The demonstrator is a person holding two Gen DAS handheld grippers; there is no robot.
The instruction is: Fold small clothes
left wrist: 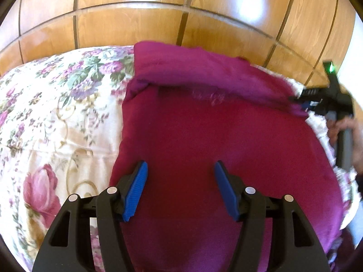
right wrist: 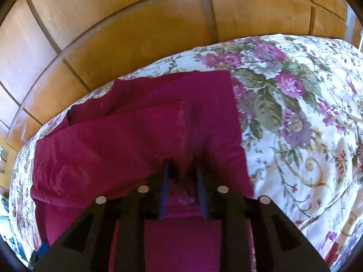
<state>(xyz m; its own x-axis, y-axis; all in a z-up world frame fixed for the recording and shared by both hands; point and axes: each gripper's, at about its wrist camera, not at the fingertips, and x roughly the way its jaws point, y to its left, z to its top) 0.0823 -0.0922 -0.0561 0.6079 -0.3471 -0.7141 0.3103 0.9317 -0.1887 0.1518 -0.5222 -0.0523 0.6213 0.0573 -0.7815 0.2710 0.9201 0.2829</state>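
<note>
On the bed I count one floral bedspread [left wrist: 56, 113], cream with purple and pink flowers, and on it one garment [left wrist: 204, 140], a magenta cloth; behind both stands one wooden panelled wall [left wrist: 136, 22]. Starting at the left, the bedspread is bare up to the left edge of the garment, which lies flat and spreads toward the right edge of the bed. Along its far side, near the wall, one layer of the garment is folded over, so a thick band runs there from left to right. My left claw [left wrist: 181, 188] hangs over the near part of the garment with its two blue pads [left wrist: 136, 190] well apart; it is released, and nothing is between the pads. Further to the right, at the right end of the folded band, my right claw [left wrist: 304, 104] is blurred in the left wrist view, and my hand [left wrist: 347, 136] holds its grey handle. In its own view the right claw [right wrist: 182, 172] has two dark pads [right wrist: 164, 188] with a narrow gap, and a ridge of the cloth stands between them; I cannot tell if the pads press it or have let it go. In this view the bedspread fills the right side, beyond the right edge of the garment.
</note>
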